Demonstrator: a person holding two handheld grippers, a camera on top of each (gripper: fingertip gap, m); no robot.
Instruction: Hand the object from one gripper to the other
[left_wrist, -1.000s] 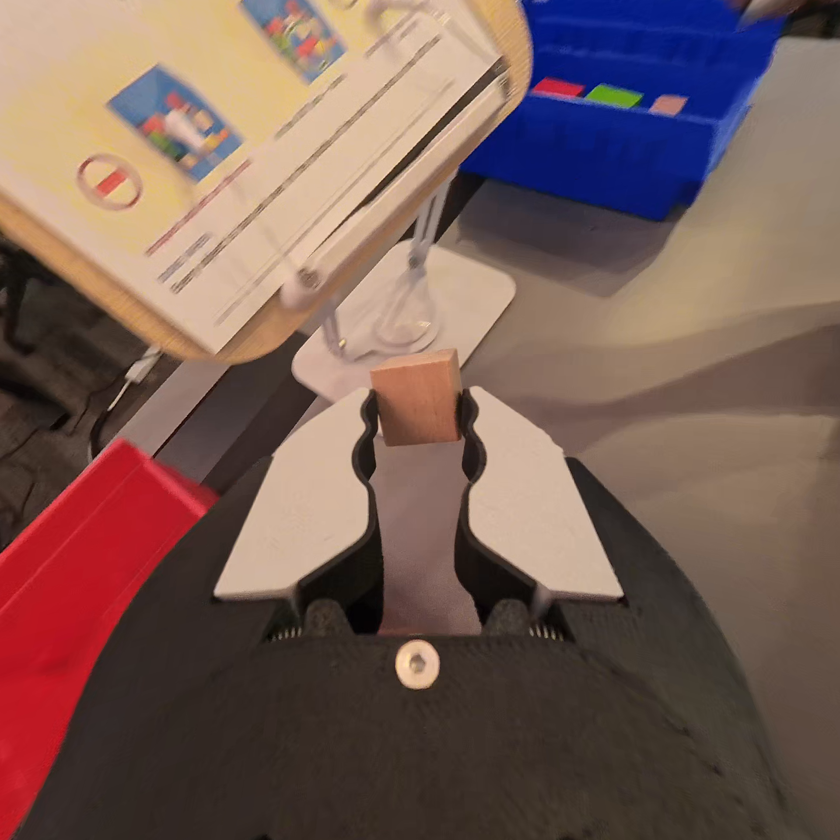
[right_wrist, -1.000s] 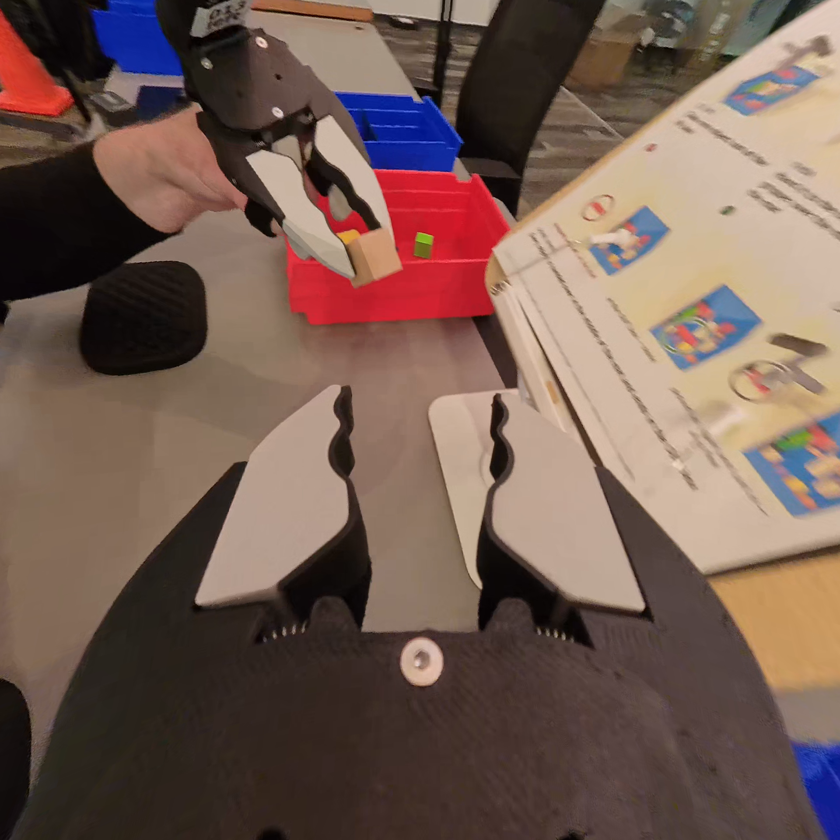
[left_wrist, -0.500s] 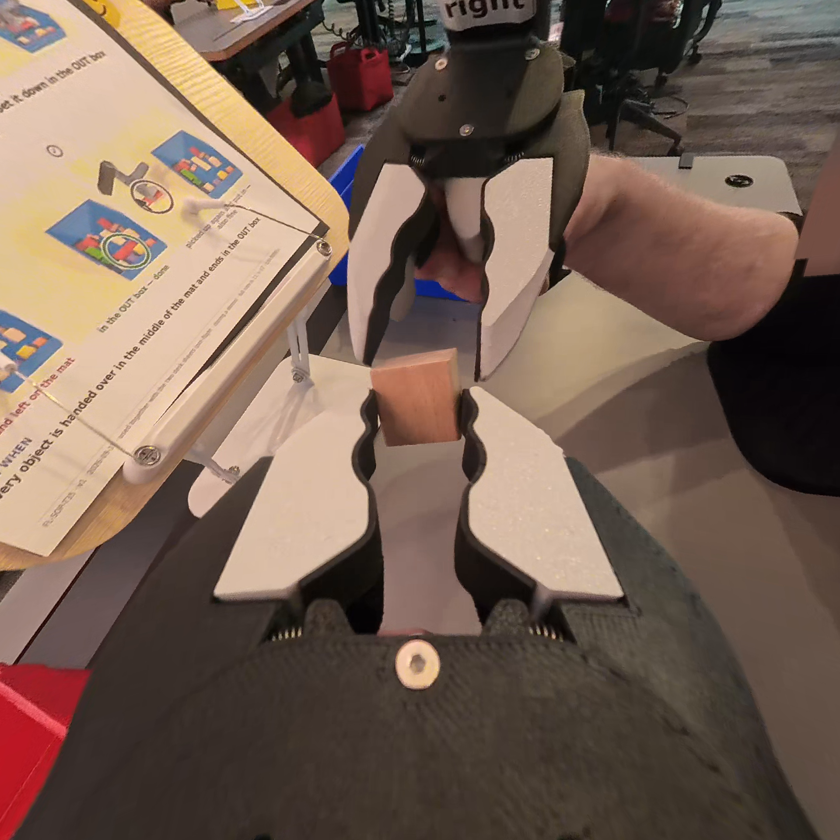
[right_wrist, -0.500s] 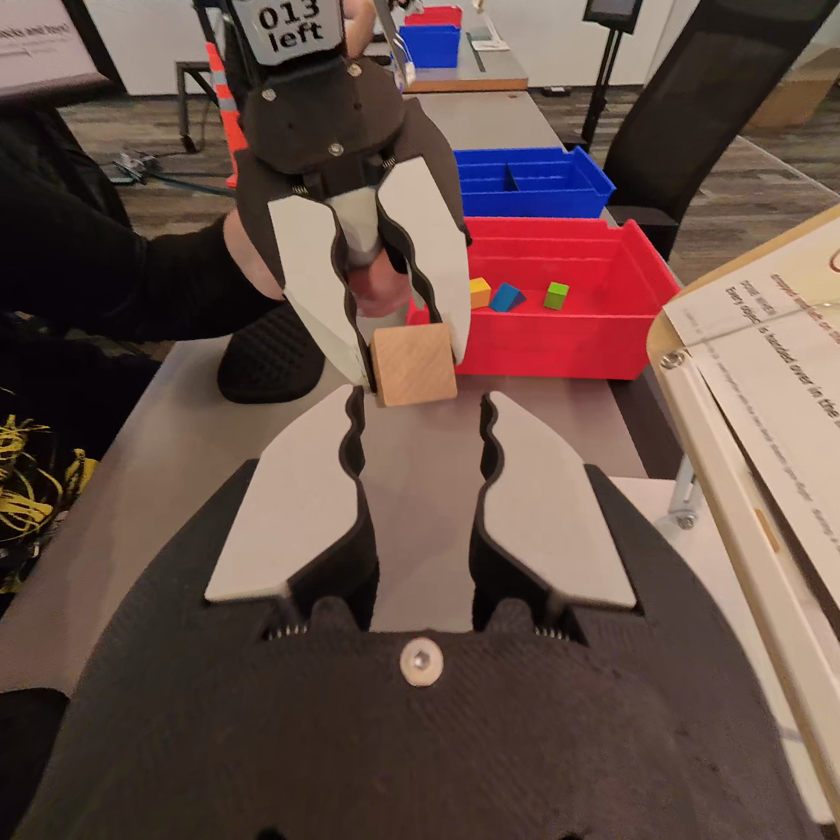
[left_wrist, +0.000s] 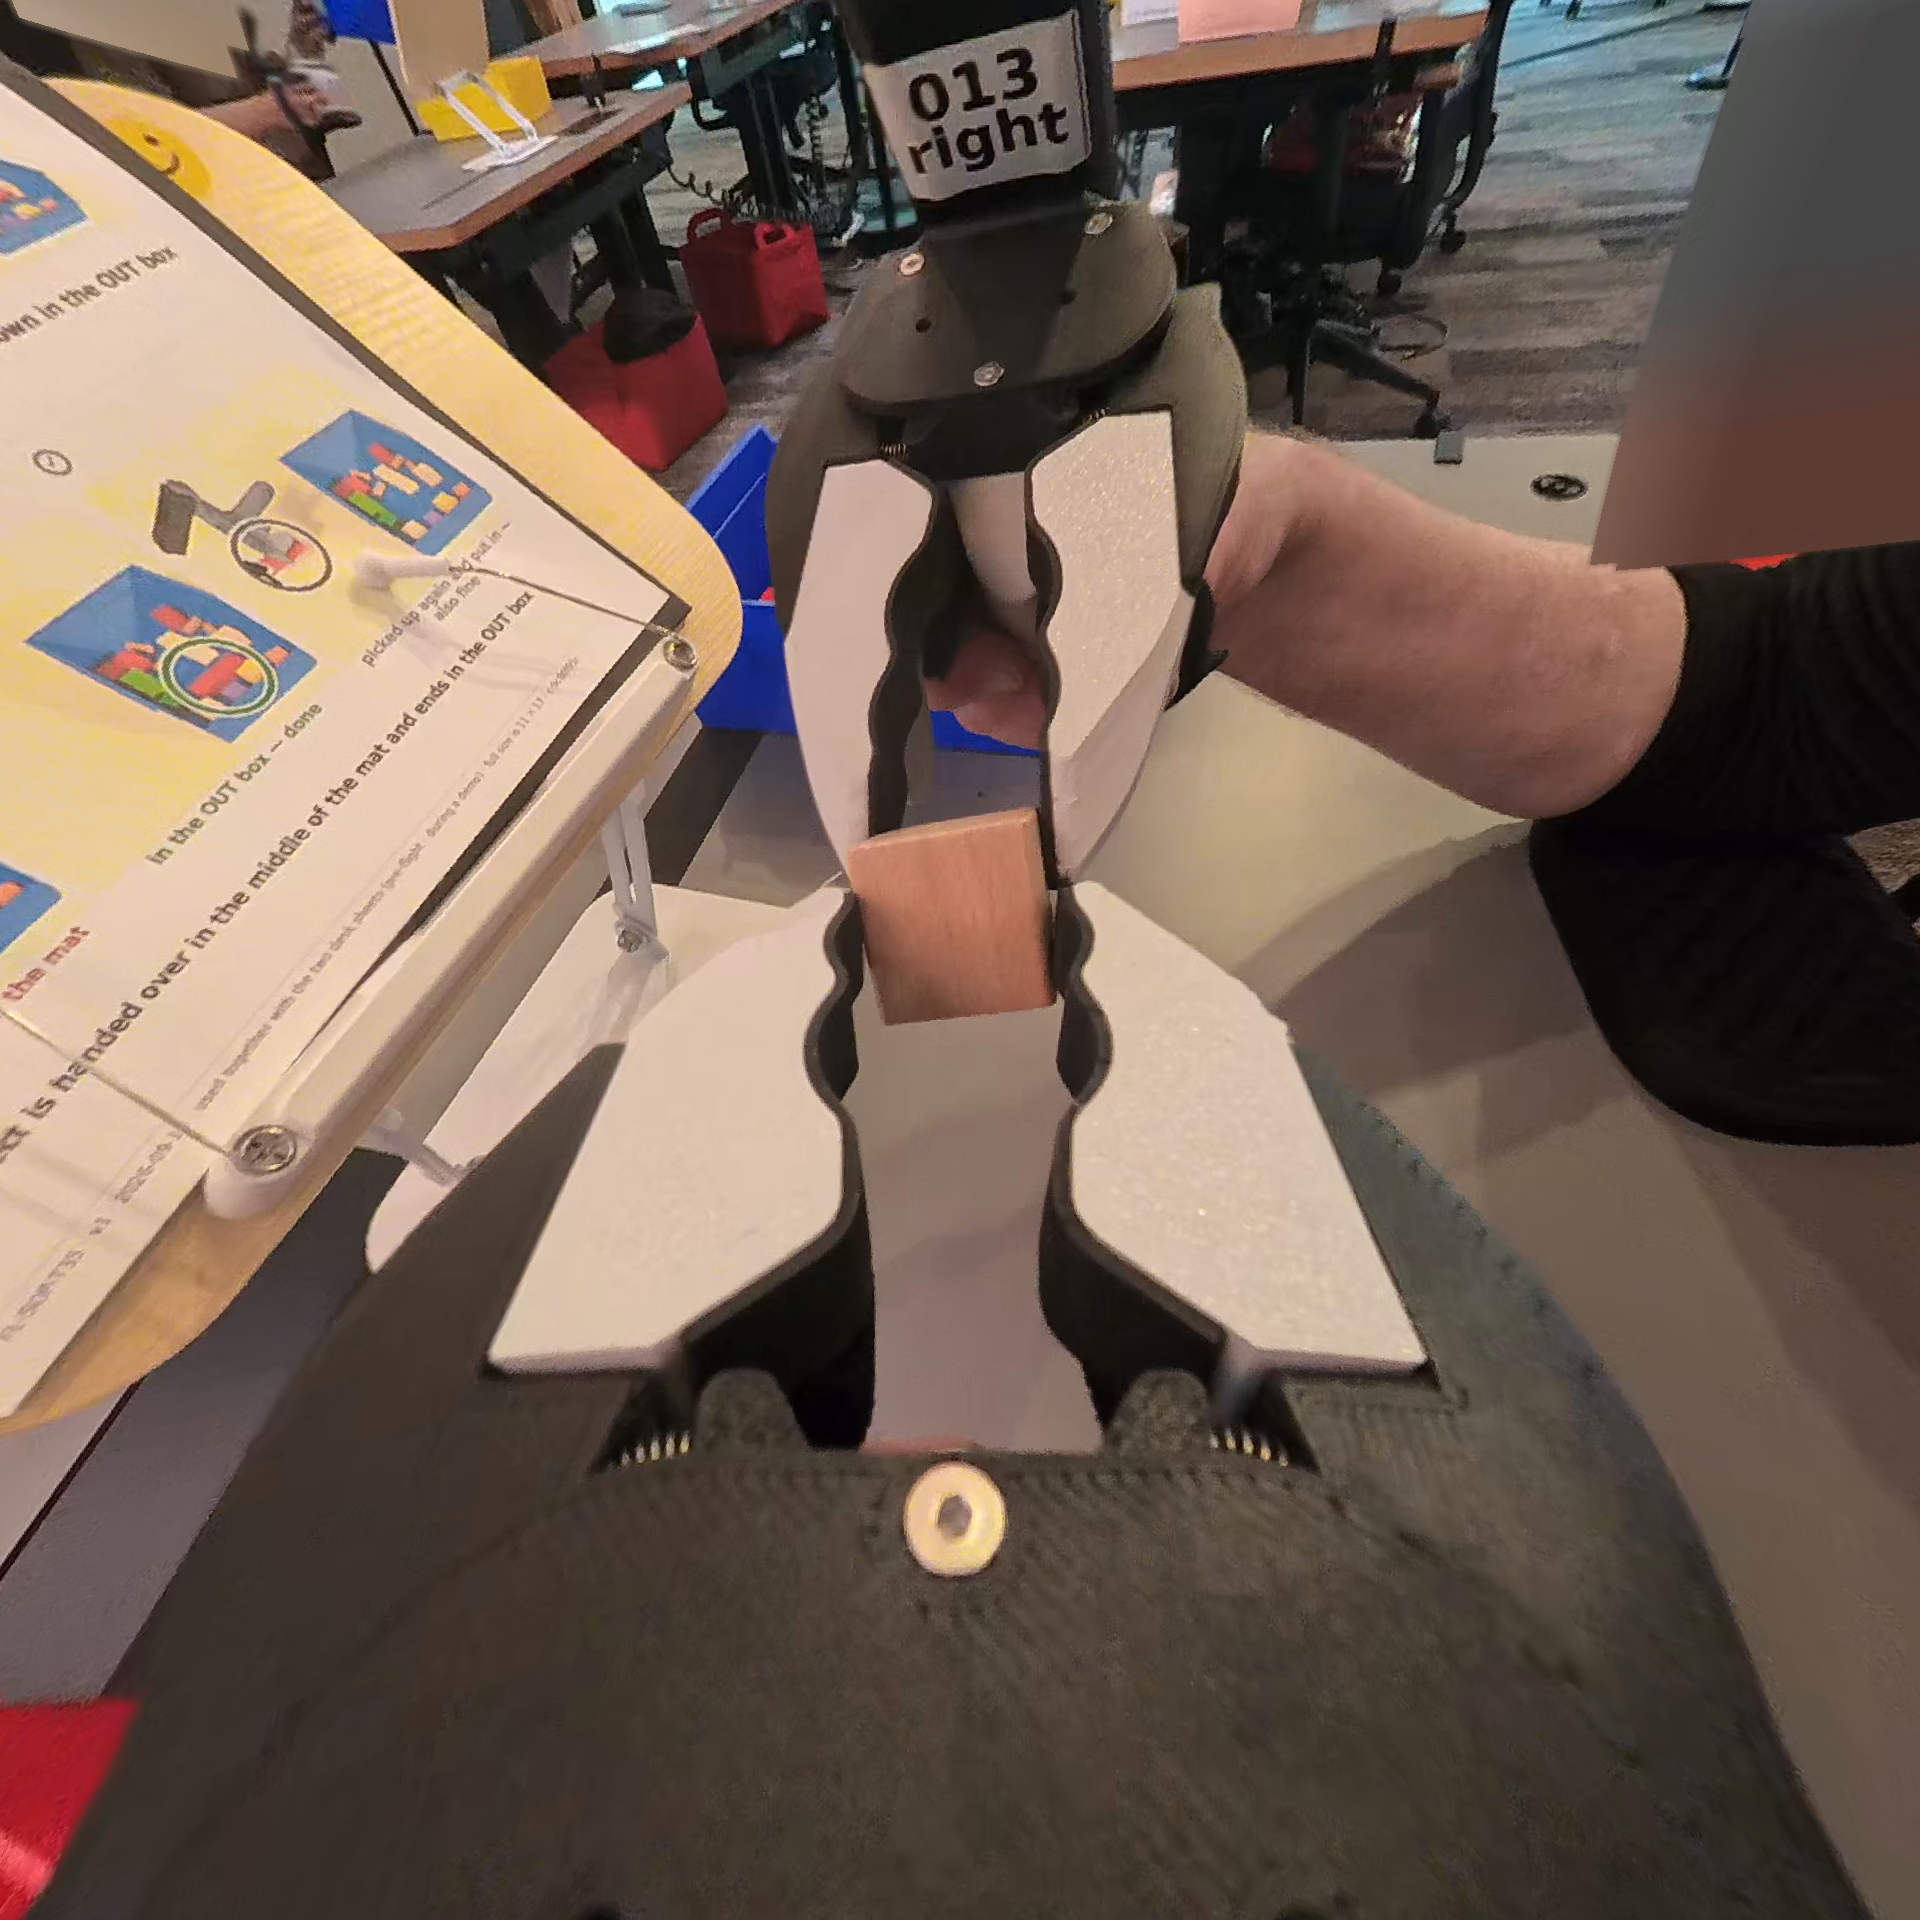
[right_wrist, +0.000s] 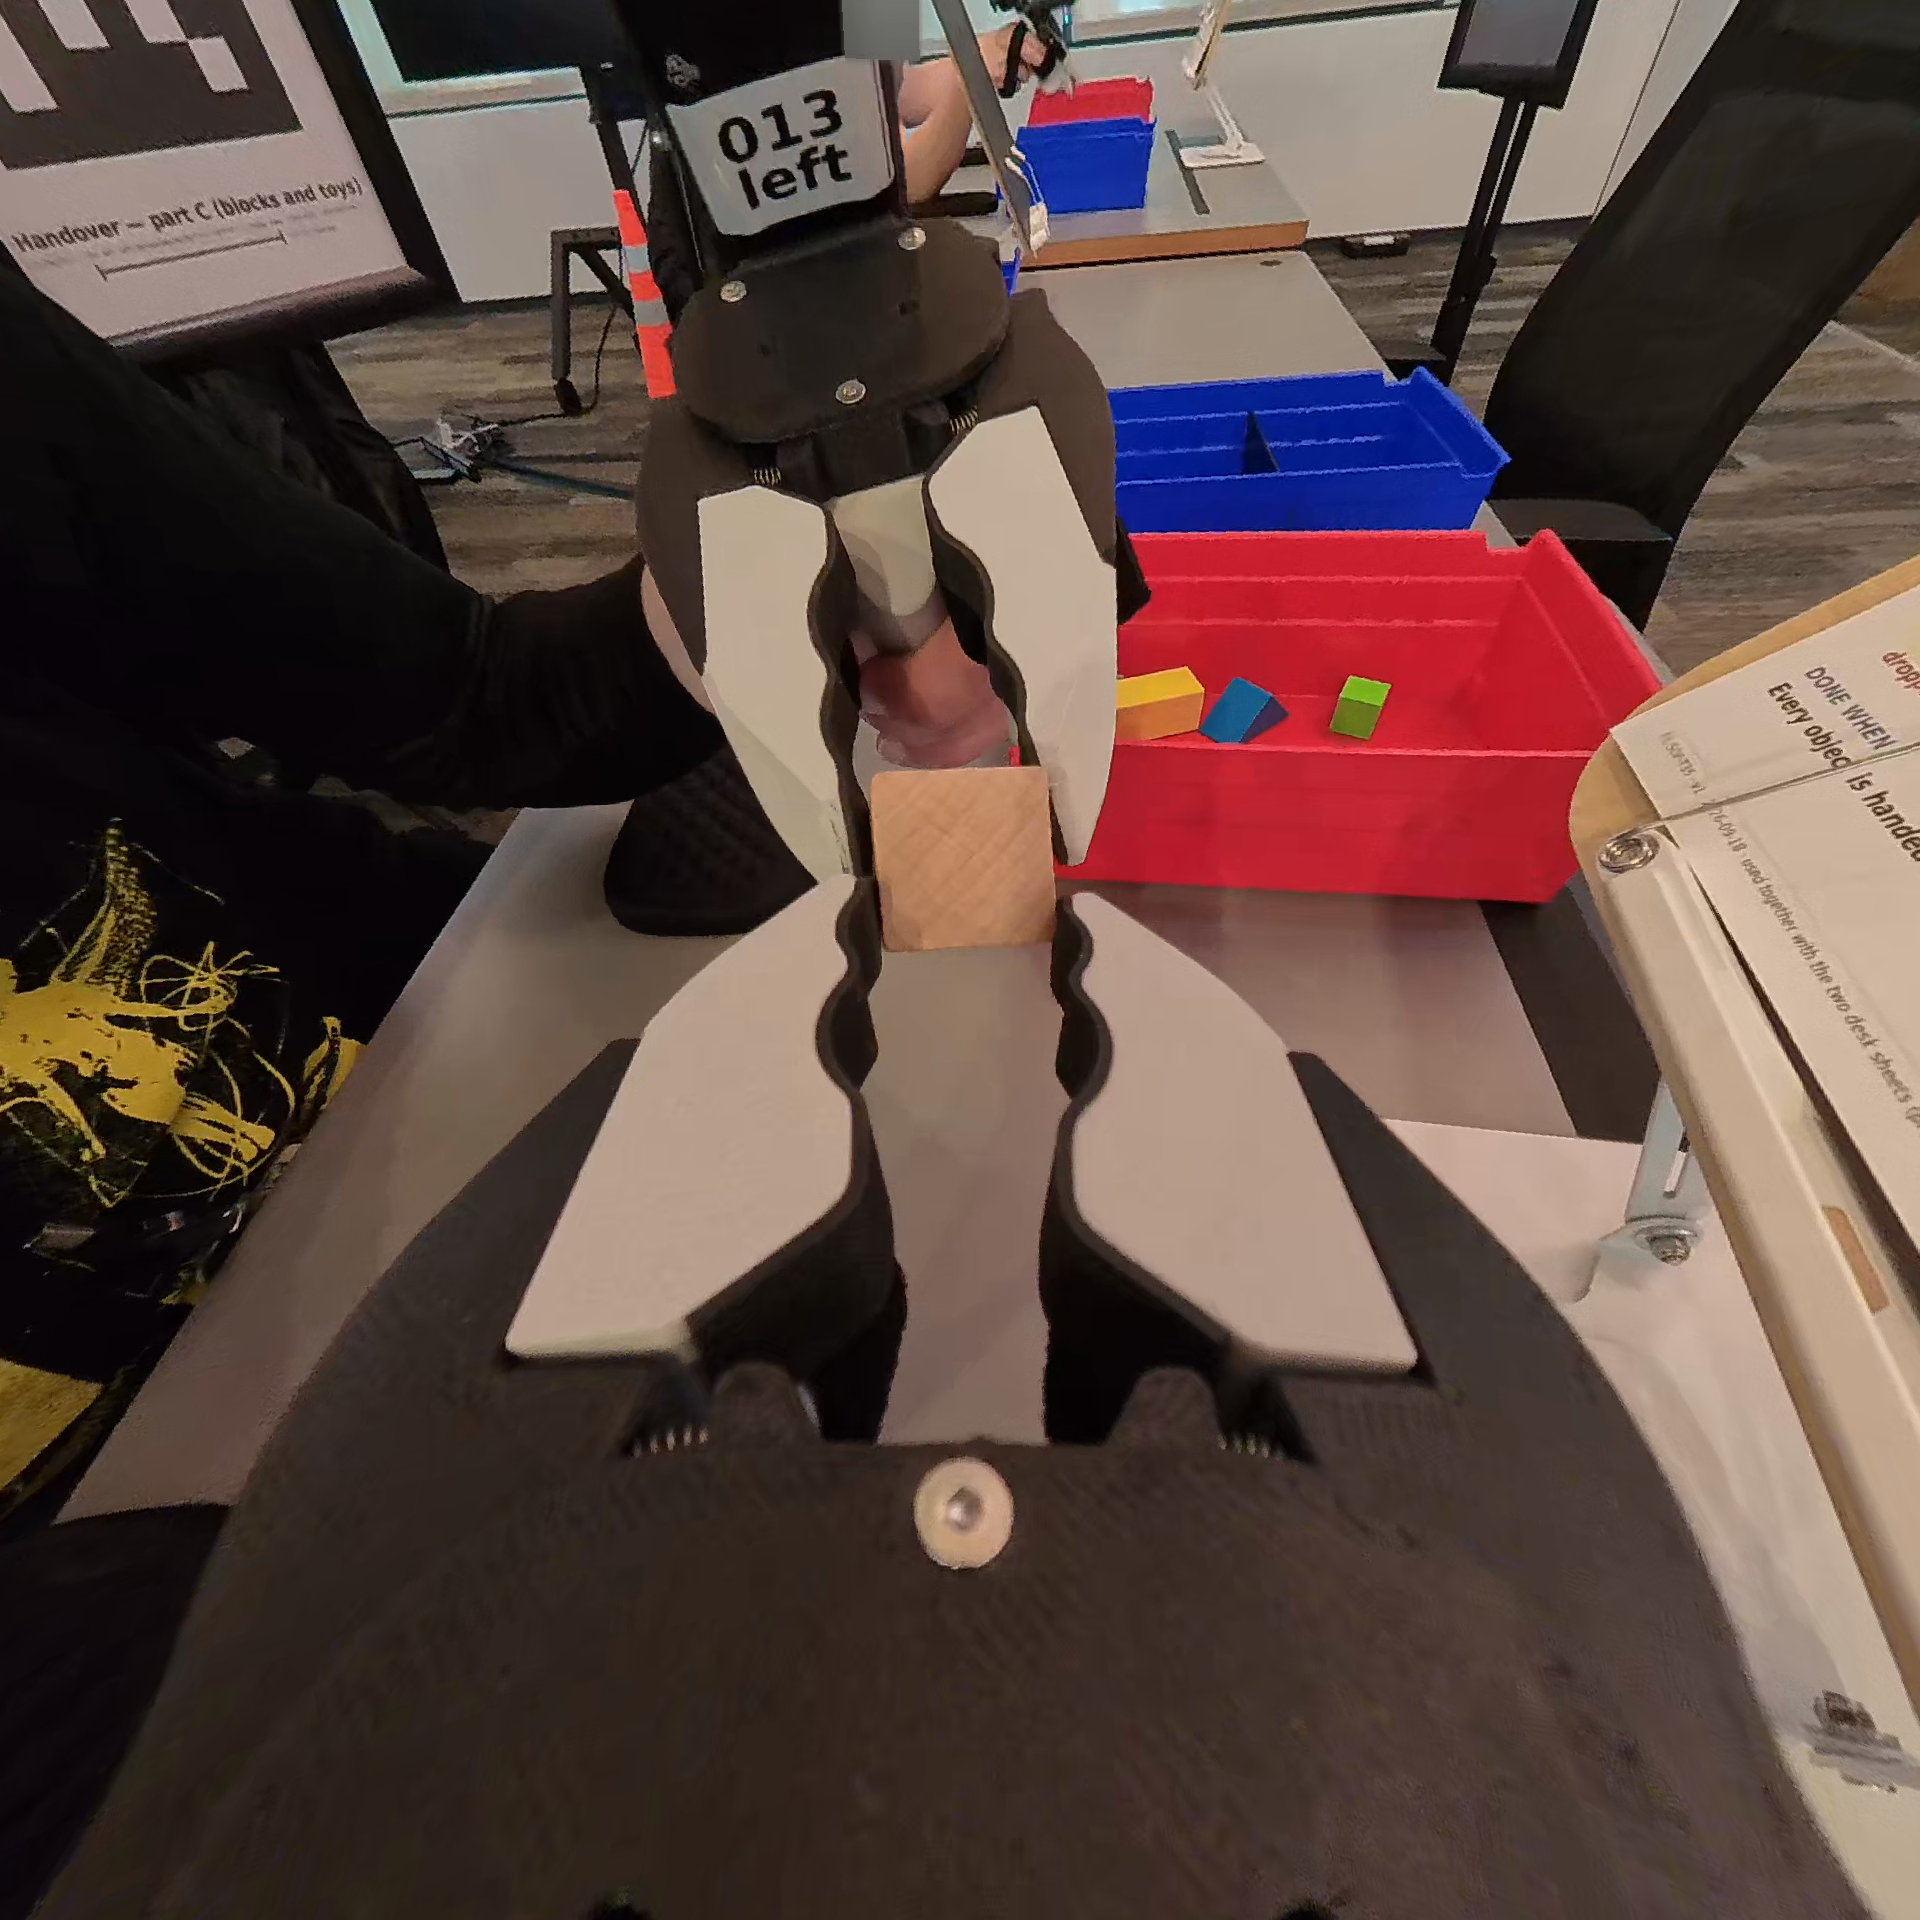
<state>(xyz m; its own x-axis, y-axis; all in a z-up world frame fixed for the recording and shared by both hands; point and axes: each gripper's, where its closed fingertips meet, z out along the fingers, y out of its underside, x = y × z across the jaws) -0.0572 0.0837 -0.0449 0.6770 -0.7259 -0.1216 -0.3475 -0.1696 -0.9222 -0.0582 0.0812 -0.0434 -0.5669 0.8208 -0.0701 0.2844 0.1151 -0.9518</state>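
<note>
Two grippers meet tip to tip above the tabletop (right_wrist: 1299, 997). Left gripper (left_wrist: 956, 935) fingers clamp the wooden block (left_wrist: 951, 920) on both sides. Right gripper (right_wrist: 961, 914) fingers close on the same block. Far right: red bin (right_wrist: 1403, 821).

Black grippers, white fingers (left_wrist: 727, 1143), black sleeves (right_wrist: 312, 623)

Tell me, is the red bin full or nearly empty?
Nearly empty: the red plastic bin holds only a yellow block, a blue wedge and a green cube.
</note>
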